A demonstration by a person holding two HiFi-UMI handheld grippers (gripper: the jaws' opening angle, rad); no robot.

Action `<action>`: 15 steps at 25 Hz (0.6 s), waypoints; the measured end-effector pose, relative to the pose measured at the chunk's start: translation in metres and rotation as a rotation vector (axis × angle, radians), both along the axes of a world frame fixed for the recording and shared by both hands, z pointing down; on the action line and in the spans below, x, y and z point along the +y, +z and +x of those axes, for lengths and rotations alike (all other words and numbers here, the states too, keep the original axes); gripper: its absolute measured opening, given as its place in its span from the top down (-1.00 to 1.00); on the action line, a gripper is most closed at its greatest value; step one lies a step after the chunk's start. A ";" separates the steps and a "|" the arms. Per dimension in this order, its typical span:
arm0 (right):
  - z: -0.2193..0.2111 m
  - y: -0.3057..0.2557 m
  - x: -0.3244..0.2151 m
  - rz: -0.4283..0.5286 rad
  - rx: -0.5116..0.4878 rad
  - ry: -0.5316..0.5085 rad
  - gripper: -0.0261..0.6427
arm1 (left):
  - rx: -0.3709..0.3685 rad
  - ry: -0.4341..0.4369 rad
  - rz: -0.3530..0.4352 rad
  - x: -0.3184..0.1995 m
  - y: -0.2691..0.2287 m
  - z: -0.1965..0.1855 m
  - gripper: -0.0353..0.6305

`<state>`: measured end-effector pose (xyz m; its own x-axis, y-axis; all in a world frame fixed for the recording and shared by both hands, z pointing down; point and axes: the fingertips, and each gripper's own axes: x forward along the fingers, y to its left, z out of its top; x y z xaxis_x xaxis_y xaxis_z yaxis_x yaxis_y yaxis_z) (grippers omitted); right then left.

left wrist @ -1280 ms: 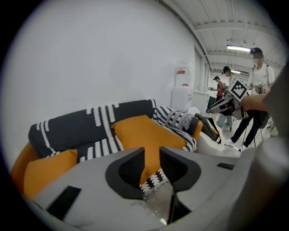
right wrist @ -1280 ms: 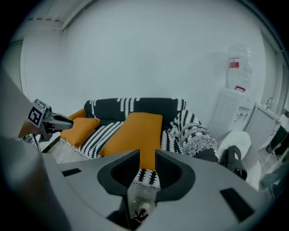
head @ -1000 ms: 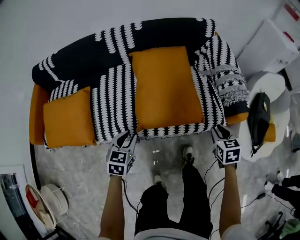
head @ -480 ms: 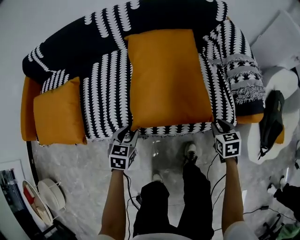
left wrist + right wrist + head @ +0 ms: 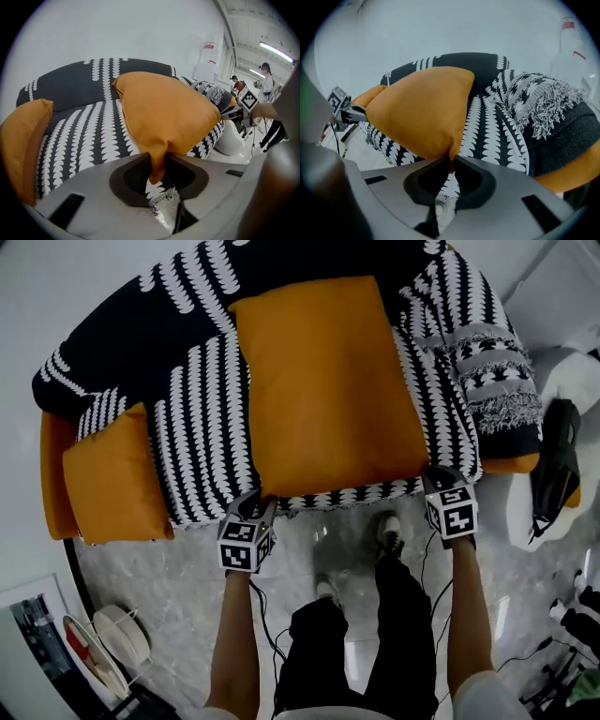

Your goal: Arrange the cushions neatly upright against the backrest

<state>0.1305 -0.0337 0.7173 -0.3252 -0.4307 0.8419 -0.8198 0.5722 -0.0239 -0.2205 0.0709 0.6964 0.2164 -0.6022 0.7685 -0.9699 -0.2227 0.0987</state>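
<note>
Large orange cushion (image 5: 328, 390) stretches from the front edge of the sofa (image 5: 52, 474) seat to the backrest, lying over a black-and-white patterned throw (image 5: 197, 418). The left gripper (image 5: 255, 507) and the right gripper (image 5: 437, 476) each pinch one of its near corners at the seat's front edge, their jaws having just closed further with the orange fabric between them. A smaller orange cushion (image 5: 112, 479) sits at the sofa's left end. The person stands on a marble floor (image 5: 150, 568).
</note>
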 end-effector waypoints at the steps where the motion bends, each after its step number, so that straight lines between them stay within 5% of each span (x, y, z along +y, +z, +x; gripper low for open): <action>1: 0.000 0.001 0.001 -0.002 0.007 -0.003 0.80 | -0.005 0.000 -0.010 -0.001 -0.002 0.002 0.55; 8: 0.005 0.004 0.001 0.002 -0.012 0.015 0.82 | 0.033 -0.027 0.018 -0.015 -0.045 0.017 0.69; 15: 0.008 0.022 0.004 -0.080 -0.125 0.079 0.82 | 0.161 0.005 0.101 -0.033 -0.112 0.047 0.72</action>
